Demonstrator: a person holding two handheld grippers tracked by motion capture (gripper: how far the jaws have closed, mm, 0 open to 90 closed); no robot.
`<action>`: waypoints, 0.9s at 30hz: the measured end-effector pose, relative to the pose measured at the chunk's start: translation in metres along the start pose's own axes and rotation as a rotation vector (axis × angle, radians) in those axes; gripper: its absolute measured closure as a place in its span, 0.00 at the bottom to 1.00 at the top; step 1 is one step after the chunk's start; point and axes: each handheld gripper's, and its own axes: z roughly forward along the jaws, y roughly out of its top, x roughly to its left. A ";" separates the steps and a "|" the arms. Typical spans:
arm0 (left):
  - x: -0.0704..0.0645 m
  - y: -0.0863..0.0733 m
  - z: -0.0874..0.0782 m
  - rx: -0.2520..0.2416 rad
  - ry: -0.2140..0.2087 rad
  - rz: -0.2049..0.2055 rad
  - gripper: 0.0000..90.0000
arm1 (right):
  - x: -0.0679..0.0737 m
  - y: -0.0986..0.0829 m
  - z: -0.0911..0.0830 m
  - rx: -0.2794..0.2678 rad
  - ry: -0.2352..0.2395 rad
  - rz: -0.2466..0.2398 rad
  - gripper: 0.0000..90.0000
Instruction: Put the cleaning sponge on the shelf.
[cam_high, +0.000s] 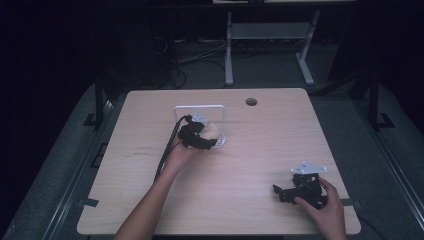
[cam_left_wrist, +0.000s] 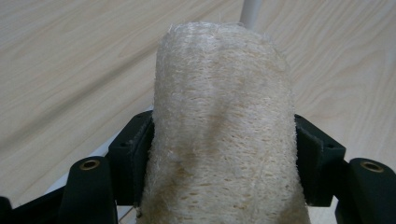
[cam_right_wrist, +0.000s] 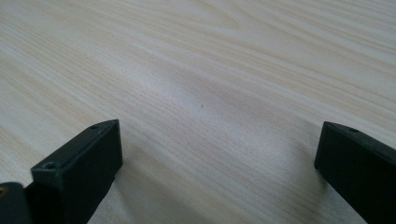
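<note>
The left gripper (cam_high: 202, 135) is out over the middle of the table (cam_high: 260, 150), jaws clamped on a pale loofah sponge (cam_left_wrist: 223, 126). In the left gripper view the black pads press in on both flanks of that fibrous roll, and its long axis runs straight out along the jaws, away from the hand. The sponge sits right at the white wire rack (cam_high: 199, 107), whose upright frame stands just beyond the gripper on the far side. A white post (cam_left_wrist: 251, 11) pokes up just behind the sponge's far tip. Whether sponge and rack base are touching, I cannot tell.

Over at the near right corner, the right gripper (cam_high: 295, 192) waits low by the table edge, well apart from the action. Its jaws stand wide apart with nothing but bare wood grain between them.

So the left hand owns this one. The rack lies dead ahead of the sponge's nose, and I'd judge the coming move turns on that line-up: forward and down into the rack, or back out of it.
</note>
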 end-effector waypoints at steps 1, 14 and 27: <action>0.001 0.000 0.002 0.000 0.004 -0.001 0.35 | 0.000 0.000 0.000 0.000 0.000 0.000 0.01; 0.005 -0.002 0.017 0.026 0.014 0.018 0.35 | 0.000 0.000 0.000 0.000 0.000 0.000 0.01; 0.005 -0.006 0.026 0.065 0.023 0.047 0.33 | 0.000 0.000 0.000 0.000 0.000 0.000 0.01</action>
